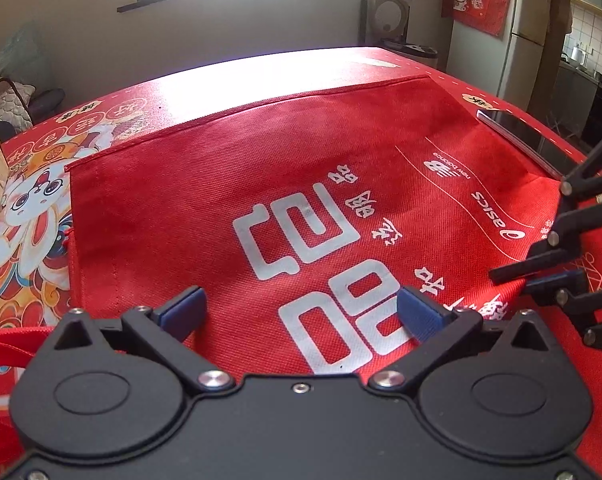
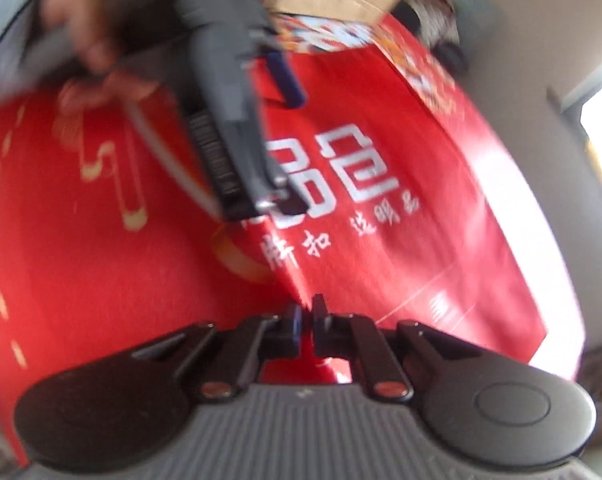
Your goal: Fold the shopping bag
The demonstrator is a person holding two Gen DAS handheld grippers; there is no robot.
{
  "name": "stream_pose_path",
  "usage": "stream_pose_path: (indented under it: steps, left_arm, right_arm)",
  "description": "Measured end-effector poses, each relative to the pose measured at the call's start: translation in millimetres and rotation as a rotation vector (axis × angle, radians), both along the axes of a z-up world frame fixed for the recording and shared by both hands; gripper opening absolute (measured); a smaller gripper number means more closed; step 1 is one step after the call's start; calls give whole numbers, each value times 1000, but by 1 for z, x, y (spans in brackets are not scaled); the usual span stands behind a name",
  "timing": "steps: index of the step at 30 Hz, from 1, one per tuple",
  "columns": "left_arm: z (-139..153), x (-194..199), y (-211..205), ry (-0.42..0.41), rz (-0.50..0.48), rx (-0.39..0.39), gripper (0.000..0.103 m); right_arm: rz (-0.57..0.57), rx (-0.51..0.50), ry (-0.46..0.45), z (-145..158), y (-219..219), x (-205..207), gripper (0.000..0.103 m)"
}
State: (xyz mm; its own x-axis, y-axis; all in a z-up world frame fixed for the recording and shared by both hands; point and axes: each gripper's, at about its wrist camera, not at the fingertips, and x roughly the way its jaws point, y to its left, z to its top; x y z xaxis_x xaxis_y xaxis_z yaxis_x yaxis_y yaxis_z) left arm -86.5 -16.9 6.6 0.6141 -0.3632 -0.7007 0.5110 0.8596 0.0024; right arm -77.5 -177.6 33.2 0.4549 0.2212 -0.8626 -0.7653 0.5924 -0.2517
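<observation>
Lying flat on a printed red tablecloth (image 1: pixel 41 240), woven red bag (image 1: pixel 261 184) with white lettering, left gripper (image 1: pixel 301 312) spread above it, right gripper (image 2: pixel 307 320) pinching the bag's edge.

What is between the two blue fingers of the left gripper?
Only the red shopping bag, lying flat beneath the left gripper, seen in the left wrist view.

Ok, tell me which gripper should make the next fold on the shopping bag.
Right. The right gripper sits at the shopping bag's side edge, jaws nearly closed and apparently pinching it, ready to carry it across. The left gripper hovers open above the print, holding nothing.
</observation>
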Motion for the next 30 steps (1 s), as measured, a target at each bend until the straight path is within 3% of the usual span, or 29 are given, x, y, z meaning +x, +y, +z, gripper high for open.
stream_pose_path:
  steps: [5, 7, 10, 13, 17, 20, 22, 24, 25, 30]
  left_arm:
    - [2, -3, 3, -2, -32, -26, 102]
    - [9, -6, 13, -18, -43, -79, 101]
    - [24, -26, 38, -119, -63, -177, 101]
    - [30, -50, 48, -233, -93, -160, 99]
    - [30, -93, 49, -438, -187, -76, 95]
    - [24, -120, 32, -552, -295, 84, 92]
    - [21, -120, 22, -545, -317, 151, 67]
    - [17, -112, 11, -483, -323, 194, 54]
    - [16, -106, 7, -448, -331, 195, 55]
    - [7, -102, -5, -446, -356, 298, 54]
  right_arm:
    - [-95, 100, 205, -1, -14, -13, 11]
    - [-99, 77, 230, 1, -9, -16, 11]
    - [-104, 29, 233, 1, 0, -17, 12]
    - [-127, 21, 214, -1, 2, -17, 12]
    - [-137, 48, 177, -2, -5, -24, 12]
    - [-138, 67, 159, -5, -7, -27, 12]
    - [-139, 77, 153, -4, -10, -30, 12]
    - [-134, 79, 143, -1, -13, -34, 12]
    - [-132, 79, 139, -1, -14, -34, 12]
    - [-125, 94, 120, -4, -16, -33, 12]
